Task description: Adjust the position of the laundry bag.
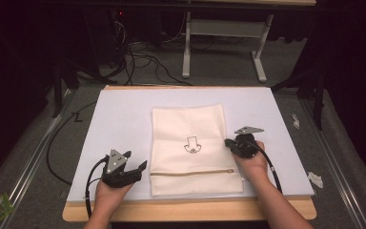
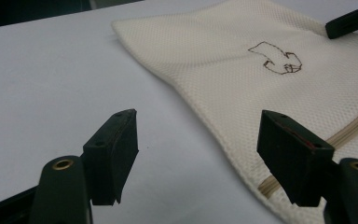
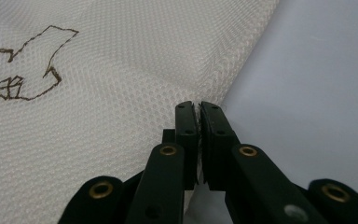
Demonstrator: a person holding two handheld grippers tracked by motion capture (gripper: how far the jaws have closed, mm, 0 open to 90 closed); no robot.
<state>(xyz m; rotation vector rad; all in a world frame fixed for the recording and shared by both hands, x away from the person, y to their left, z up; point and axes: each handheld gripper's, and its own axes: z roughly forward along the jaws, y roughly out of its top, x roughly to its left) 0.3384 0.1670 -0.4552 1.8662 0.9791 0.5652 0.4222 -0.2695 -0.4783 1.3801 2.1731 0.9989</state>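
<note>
The left claw (image 1: 134, 169) gapes wide on the desk (image 1: 119, 119), the mesh bag (image 1: 190, 124) just to its right, nothing between them. The right claw (image 3: 199, 108) is pinched on the bag's right edge, beside the drawn mark (image 3: 25, 65).

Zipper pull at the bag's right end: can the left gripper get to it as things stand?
Probably yes. The left gripper is open beside the mesh bag's left edge, and nothing lies on the zipper line toward the pull. The right gripper sits farther up the right edge.
</note>
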